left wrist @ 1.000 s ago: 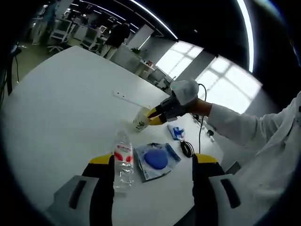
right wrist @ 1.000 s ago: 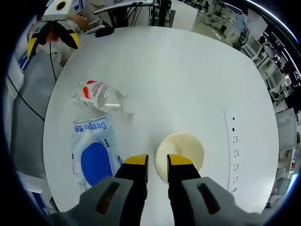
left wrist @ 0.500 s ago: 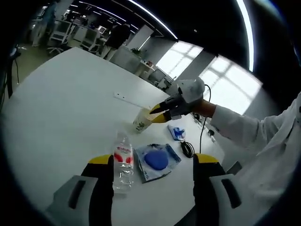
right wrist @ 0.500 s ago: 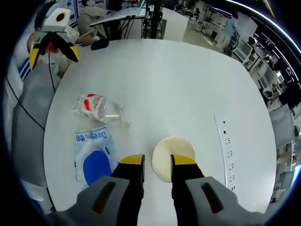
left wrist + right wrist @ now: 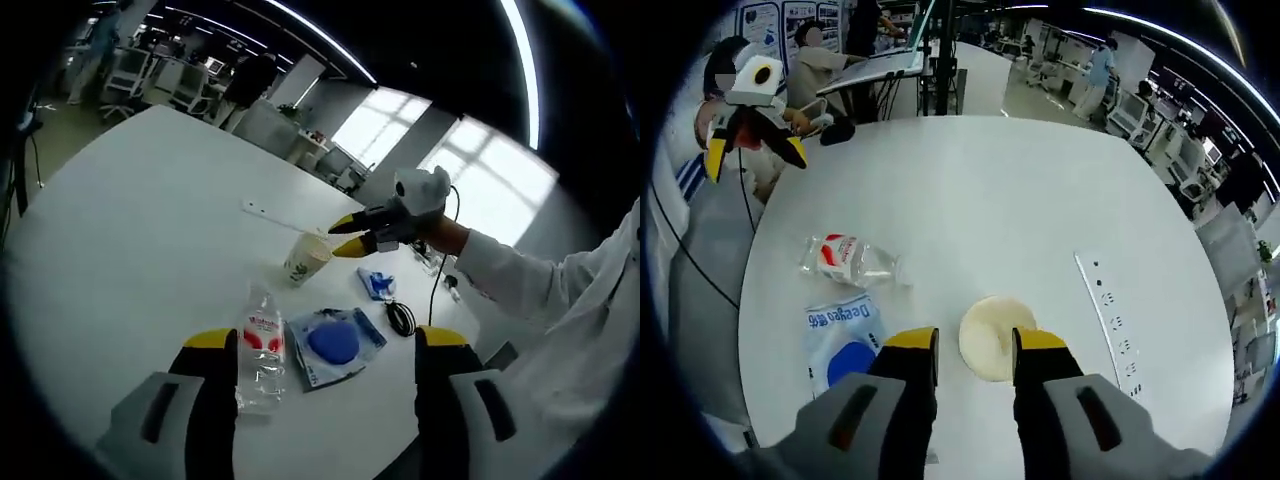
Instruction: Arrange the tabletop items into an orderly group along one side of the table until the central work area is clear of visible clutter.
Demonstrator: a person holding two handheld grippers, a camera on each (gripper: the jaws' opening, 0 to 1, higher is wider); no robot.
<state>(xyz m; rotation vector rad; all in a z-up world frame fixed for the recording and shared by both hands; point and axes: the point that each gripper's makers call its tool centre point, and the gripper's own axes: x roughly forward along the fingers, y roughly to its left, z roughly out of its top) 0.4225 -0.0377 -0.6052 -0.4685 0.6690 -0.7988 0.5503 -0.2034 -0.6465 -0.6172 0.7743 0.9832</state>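
A paper cup (image 5: 304,259) with a green print stands upright mid-table; from above its mouth (image 5: 990,335) is cream. My right gripper (image 5: 975,342) hangs open just above it, away from the rim, and comes in from the right (image 5: 347,236) in the left gripper view. A clear water bottle (image 5: 259,345) with a red label lies on its side, also seen as the bottle (image 5: 852,260). Beside it lies a blue pouch (image 5: 335,343), the same pouch (image 5: 843,337). My left gripper (image 5: 325,340) is wide open above the near edge, holding nothing, and shows far left (image 5: 752,150).
A white power strip (image 5: 270,211) lies beyond the cup, also the strip (image 5: 1104,310). A small blue item (image 5: 375,283) and a black cable (image 5: 400,318) sit near the right edge. A white sleeve (image 5: 540,290) reaches in. People sit at a desk (image 5: 855,65).
My right gripper has risen off the cup's rim and its jaws have spread wider. The cup stays upright in place. The left gripper has hardly moved.
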